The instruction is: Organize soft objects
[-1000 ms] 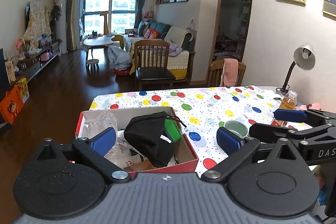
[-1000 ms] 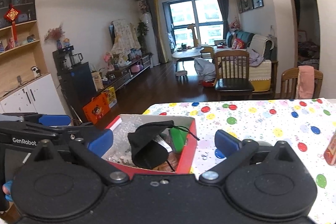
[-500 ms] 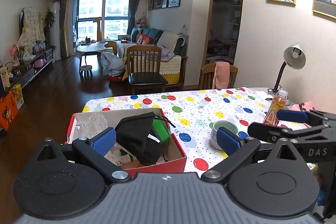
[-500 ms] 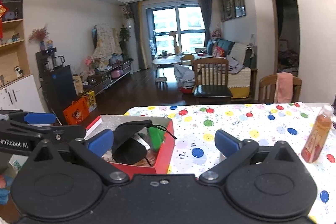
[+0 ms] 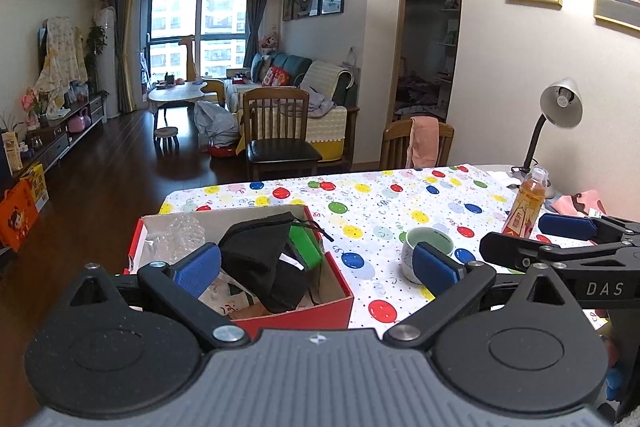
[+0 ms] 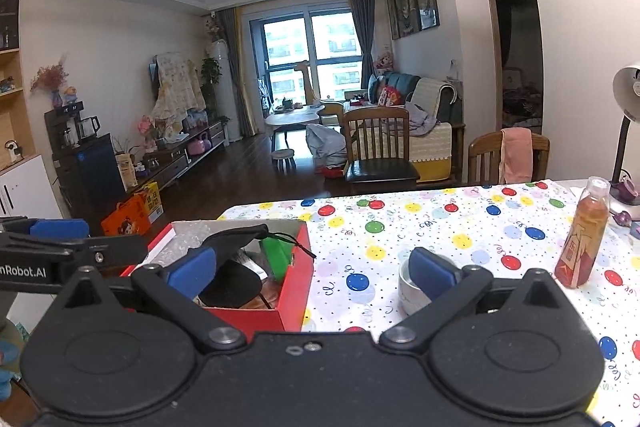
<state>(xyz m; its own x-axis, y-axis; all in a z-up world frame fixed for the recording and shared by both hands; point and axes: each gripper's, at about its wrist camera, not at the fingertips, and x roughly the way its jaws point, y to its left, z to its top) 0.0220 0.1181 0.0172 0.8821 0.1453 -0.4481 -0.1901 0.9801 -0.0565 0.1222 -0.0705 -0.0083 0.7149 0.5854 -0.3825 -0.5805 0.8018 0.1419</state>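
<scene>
The left gripper (image 5: 316, 269) hangs above the near edge of a table covered by a white cloth with coloured balloon dots (image 5: 372, 211); its blue-padded fingers (image 5: 198, 269) are spread wide with nothing between them. The right gripper (image 6: 314, 273) is likewise spread wide and empty, its blue pads (image 6: 430, 273) well apart.

In the left wrist view, a red cardboard box with a grey lining (image 5: 340, 303) sits at about 10 o'clock from the gripper's centre line. Inside it lies a black soft fabric pouch with a thin cord (image 5: 260, 253), slumped over the other contents and rising above the box's rim. Touching it at its 2 o'clock is a bright green flat object (image 5: 305, 245). A clear crinkled plastic bottle (image 5: 182, 233) lies at the box's far-left corner. The right wrist view shows the same box (image 6: 296, 295) at 10 o'clock, with the pouch (image 6: 232, 279) and the green piece (image 6: 276, 257) leaning against the box's right wall.

Outside the box, at 2 o'clock in the left view, a small white cup with a green inside (image 5: 428, 251) stands on the cloth, partly hidden behind the left gripper's right finger. Farther off at 2 o'clock stands an upright orange-drink bottle with a white cap (image 5: 526, 205), near a grey gooseneck desk lamp (image 5: 558, 105) at the table's far-right corner. The right gripper's blue pad and black arm (image 5: 568, 229) enter that view at 3 o'clock.
</scene>
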